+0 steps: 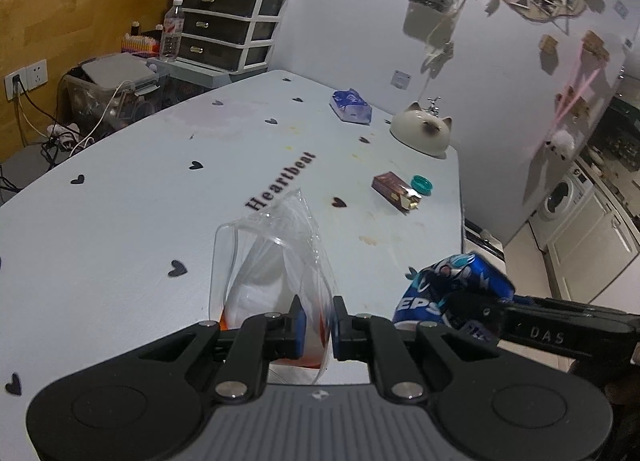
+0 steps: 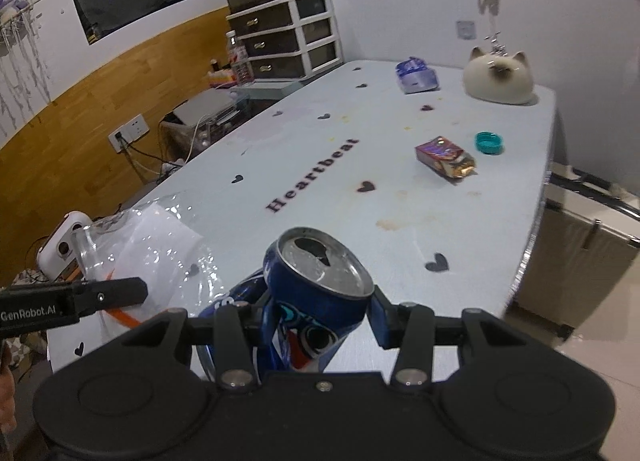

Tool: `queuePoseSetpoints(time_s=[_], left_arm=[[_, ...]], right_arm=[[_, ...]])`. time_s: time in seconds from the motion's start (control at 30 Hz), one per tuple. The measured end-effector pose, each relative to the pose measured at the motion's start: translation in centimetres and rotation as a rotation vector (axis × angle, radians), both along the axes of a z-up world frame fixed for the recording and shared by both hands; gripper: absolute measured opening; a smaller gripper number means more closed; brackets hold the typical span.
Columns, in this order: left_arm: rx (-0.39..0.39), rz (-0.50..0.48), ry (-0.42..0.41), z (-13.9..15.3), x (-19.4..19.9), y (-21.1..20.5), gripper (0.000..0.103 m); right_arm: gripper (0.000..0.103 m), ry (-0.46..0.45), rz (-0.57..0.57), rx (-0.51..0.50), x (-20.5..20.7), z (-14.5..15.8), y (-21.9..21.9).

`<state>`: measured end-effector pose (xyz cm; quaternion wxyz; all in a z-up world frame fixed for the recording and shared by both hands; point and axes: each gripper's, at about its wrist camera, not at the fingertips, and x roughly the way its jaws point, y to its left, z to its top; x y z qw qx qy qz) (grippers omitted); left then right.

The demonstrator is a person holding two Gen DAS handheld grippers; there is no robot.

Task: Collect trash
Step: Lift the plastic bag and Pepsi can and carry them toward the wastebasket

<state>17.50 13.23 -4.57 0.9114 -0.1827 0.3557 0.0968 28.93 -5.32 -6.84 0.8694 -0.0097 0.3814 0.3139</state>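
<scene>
The blue drinks can (image 2: 316,297) reads "EPS" in the left wrist view, the rest of the word hidden behind the right tool (image 2: 320,315); that tool's two pads clamp the dented can, top opening facing up, above the near edge of the tabletop (image 2: 280,149). "Heartbeat" is printed in dark letters across the tabletop, among scattered dark hearts. The right tool's arm shows "DAS" in the left view; the left tool's arm shows "GenRobot.AI" in the right view.

The left tool (image 1: 317,325) is nearly closed, pinching the edge of one clear plastic bag (image 1: 276,265) with an orange strip near its bottom; the bag's mouth stands open just left of the can, and something white inside it is too blurred to name.

Farther off on the tabletop lie one brown snack wrapper (image 2: 444,159), torn open at one end, with one teal bottle cap (image 2: 489,142) just beside it, one blue tissue pack (image 2: 417,75) whose print is unreadable, and one cat-shaped ceramic piece (image 2: 498,77) near the far corner. A drawer unit (image 2: 286,43) and one water bottle (image 1: 172,31) stand beyond the far edge.
</scene>
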Motion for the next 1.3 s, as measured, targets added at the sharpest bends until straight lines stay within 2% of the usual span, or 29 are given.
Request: queuePoseSetpoints(time_s=[0.33,0.63,0.97,1.3], left_arm=[[0.035,-0.088,-0.041,1.6,-5.4,-1.6,0.012],[0.016,-0.194,-0.062,1.2,-6.5,-4.7,0.012],[-0.019,-0.361,-0.021,-1.0,-3.1,-12.0,0.012],[-0.046,-0.484,0.056,-3.7,2.9,-22.4,0.012]], right_arm=[[0.046,-0.104,-0.137,-0.056,-7.6,2.5,-2.7],[0.046,-0.128,-0.278,-0.100,-11.4,3.0,-7.1],[0.046,-0.089,-0.440,-0.126,-12.3,1.4,-14.8],[0.046,-0.013,-0.584,-0.132,-10.0,-1.4,-26.0]])
